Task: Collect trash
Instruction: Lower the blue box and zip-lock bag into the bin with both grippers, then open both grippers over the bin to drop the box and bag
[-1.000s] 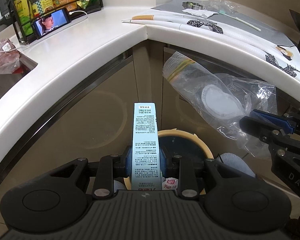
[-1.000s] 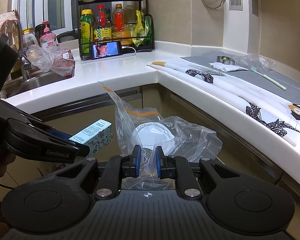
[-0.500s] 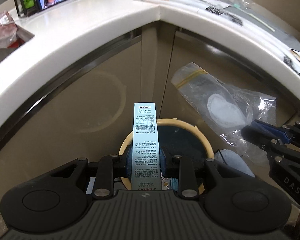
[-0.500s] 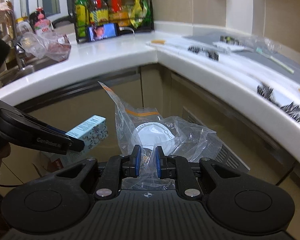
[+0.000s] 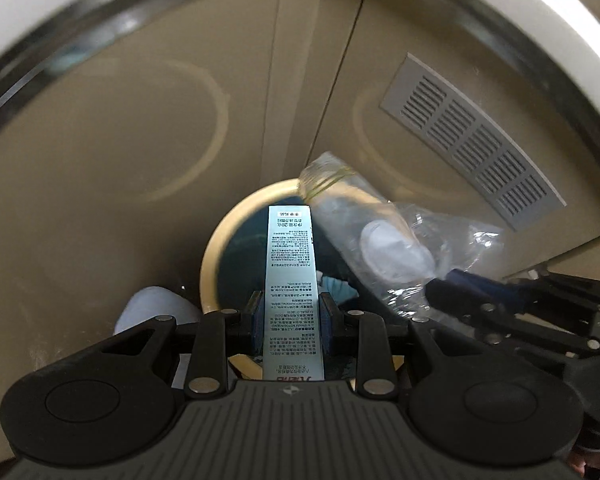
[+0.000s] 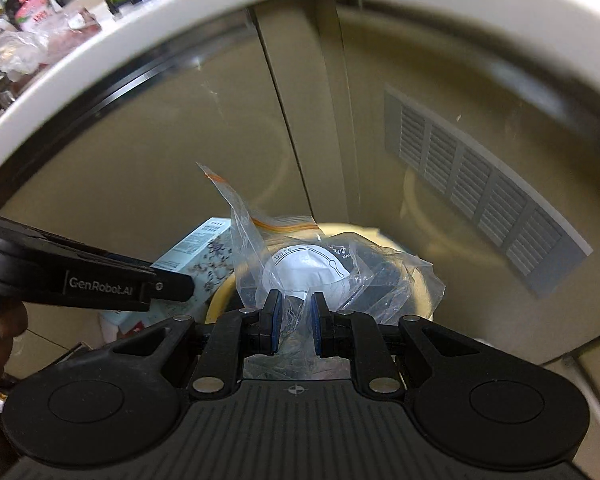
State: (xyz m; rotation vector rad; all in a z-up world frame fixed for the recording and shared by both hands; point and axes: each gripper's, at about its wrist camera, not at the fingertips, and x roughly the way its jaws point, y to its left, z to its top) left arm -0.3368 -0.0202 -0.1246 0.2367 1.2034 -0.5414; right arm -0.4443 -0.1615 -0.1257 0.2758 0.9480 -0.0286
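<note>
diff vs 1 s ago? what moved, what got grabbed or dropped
Both grippers have come down and tipped toward the yellow-rimmed bin on the floor: the countertop has slid to the top edge of both views, and the bin mouth now sits right under the loads. Nothing grabbed, nothing released. Unchanged: left gripper still clamps the light blue box, right gripper still pinches the clear plastic bag.

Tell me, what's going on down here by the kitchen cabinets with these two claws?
A person is clearing trash with a claw in each hand. The left claw grips a slim light-blue carton; the right claw pinches a crumpled clear plastic bag with something round and white inside. Both hang over a round, cream-rimmed bin on the floor, not yet let go.
</note>
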